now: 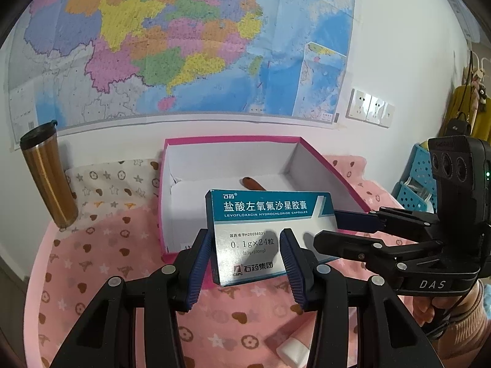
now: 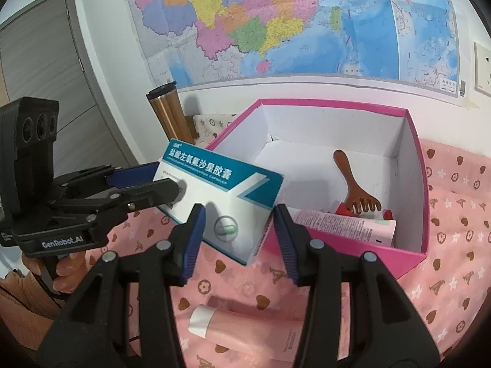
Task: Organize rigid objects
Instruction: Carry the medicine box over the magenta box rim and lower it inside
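The room is bright and evenly lit, shadows soft. A sheen of glare sits on the medicine box [image 1: 270,230] face. Both fisheye views bend the wall map [image 1: 184,46] and go black at the corners. The close gripper arms look slightly soft.

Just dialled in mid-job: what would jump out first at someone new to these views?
A teal-and-white medicine box, held up by both the left hand-held gripper and the right hand-held gripper, hangs at the near edge of an open pink box. Inside that lie a wooden comb and a pink tube. A big colourful map covers the wall behind.
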Available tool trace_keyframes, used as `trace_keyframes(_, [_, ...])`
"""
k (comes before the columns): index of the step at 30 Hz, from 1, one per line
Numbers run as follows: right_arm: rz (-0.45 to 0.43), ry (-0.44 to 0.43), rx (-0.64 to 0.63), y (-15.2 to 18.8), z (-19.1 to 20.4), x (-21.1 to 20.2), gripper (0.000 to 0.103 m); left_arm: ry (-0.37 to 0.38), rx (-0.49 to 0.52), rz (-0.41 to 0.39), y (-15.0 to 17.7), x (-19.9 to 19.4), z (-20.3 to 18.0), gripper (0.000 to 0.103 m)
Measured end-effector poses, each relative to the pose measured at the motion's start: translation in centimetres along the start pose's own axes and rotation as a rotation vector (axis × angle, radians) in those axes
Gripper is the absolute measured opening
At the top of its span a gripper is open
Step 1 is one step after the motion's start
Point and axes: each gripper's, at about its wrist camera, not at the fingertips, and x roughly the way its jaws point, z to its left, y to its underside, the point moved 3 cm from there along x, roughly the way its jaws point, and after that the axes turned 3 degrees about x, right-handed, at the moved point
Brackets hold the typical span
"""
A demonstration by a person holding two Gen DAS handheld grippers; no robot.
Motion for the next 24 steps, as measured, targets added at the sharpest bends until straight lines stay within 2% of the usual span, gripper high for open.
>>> trace_keyframes(24, [0.004,-0.031,0.046,-2.4,-1.1,2.4,0.049,-0.04,0.001,0.015,-2.2,2.6,2.0,0.046])
